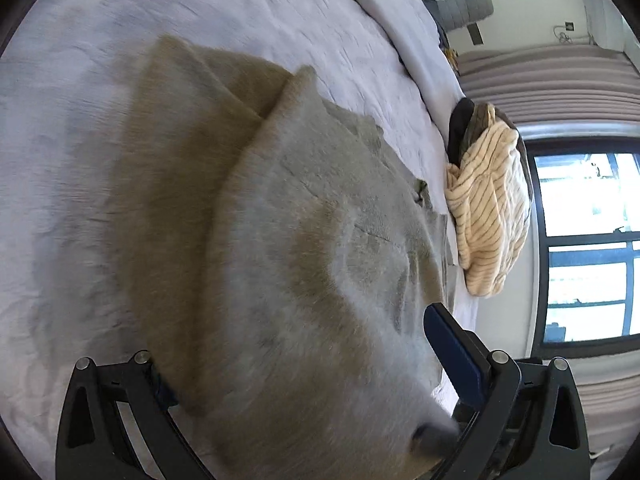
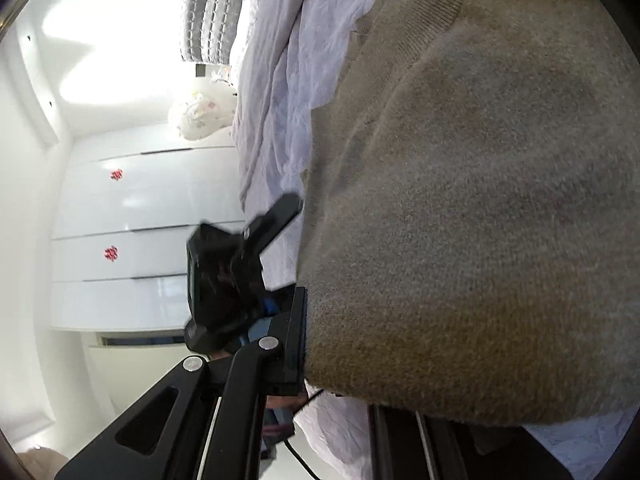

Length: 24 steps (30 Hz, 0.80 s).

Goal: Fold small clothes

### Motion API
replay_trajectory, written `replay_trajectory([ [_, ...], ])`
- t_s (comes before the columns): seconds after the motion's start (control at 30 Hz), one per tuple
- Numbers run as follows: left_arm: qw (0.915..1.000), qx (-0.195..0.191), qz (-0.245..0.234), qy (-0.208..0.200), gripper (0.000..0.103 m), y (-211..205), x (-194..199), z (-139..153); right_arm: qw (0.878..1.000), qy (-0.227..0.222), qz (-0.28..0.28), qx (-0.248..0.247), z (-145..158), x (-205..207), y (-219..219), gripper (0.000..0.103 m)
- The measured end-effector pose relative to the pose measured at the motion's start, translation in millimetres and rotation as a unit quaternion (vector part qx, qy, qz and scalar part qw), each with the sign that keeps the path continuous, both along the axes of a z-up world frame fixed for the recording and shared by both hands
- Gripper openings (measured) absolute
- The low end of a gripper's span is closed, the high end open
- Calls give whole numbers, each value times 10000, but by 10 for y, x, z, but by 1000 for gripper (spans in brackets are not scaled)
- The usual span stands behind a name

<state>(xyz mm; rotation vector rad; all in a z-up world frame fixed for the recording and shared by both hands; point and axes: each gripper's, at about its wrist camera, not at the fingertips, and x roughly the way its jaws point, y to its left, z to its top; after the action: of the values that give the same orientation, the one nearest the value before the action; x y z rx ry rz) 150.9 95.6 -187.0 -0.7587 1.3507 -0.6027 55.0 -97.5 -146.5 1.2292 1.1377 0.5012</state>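
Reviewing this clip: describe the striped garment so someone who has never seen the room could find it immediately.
Start from the bed with its pale lilac cover and follow its far edge toward the window. The striped garment lies bunched there on a dark garment. Unlike the plain beige sweater, it is cream with thin dark stripes.

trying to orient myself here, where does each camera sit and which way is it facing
Left wrist: on the left gripper, looking along its fingers over the tan sweater on the bed toward a striped garment and window.
Right wrist: on the right gripper, rolled sideways, facing white drawers; sweater fills the right.
Shared: the sweater, bed and left gripper.
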Motion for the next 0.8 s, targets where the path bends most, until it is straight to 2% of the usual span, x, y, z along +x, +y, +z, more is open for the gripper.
replay_trajectory([
  [0.1, 9997, 233, -15, -24, 101, -53, 2, -55, 9989, 237, 354, -216, -129, -61, 34, 10],
  [0.17, 9994, 344, 17, -77, 101, -70, -3, -66, 9950, 433, 675, -596, -170, -106, 68, 13],
  [0.27, 9987, 466, 7, -209, 98, -55, -24, -41, 9851, 701, 1148, -1070, -179, -206, 33, 22],
  [0.3, 9979, 590, -54, -264, 97, -80, -20, -27, 9833, 673, 1229, -1159, -134, -220, -7, 28],
  [0.33, 9975, 633, -100, -283, 97, -73, -30, -24, 9813, 598, 1292, -1292, -55, -235, -69, 46],
  [0.4, 9963, 766, -198, -336, 97, -103, -35, -11, 9786, 366, 1309, -1546, 111, -238, -177, 73],
  [0.43, 9958, 817, -232, -355, 97, -118, -39, -7, 9764, 173, 1278, -1733, 220, -209, -233, 73],
  [0.5, 9947, 918, -277, -374, 97, -139, -46, -5, 9698, -87, 1145, -2151, 310, -269, -386, 73],
  [0.57, 9931, 1073, -303, -357, 97, -160, -45, -16, 9624, -101, 889, -2564, 329, -124, -479, 71],
  [0.6, 9924, 1132, -320, -356, 97, -159, -49, -20, 9609, -51, 836, -2639, 305, -71, -494, 59],
  [0.63, 9910, 1240, -349, -364, 97, -184, -50, -19, 9583, 21, 782, -2748, 239, 22, -526, 39],
  [0.7, 9880, 1439, -420, -384, 97, -231, -56, -16, 9502, 93, 792, -3012, 103, 159, -522, 19],
  [0.77, 9836, 1704, -394, -450, 74, -252, -69, 1, 9434, 96, 879, -3195, 7, 236, -473, 12],
  [0.8, 9799, 1889, -397, -500, 49, -257, -69, 8, 9397, 142, 979, -3274, -87, 240, -488, 10],
])
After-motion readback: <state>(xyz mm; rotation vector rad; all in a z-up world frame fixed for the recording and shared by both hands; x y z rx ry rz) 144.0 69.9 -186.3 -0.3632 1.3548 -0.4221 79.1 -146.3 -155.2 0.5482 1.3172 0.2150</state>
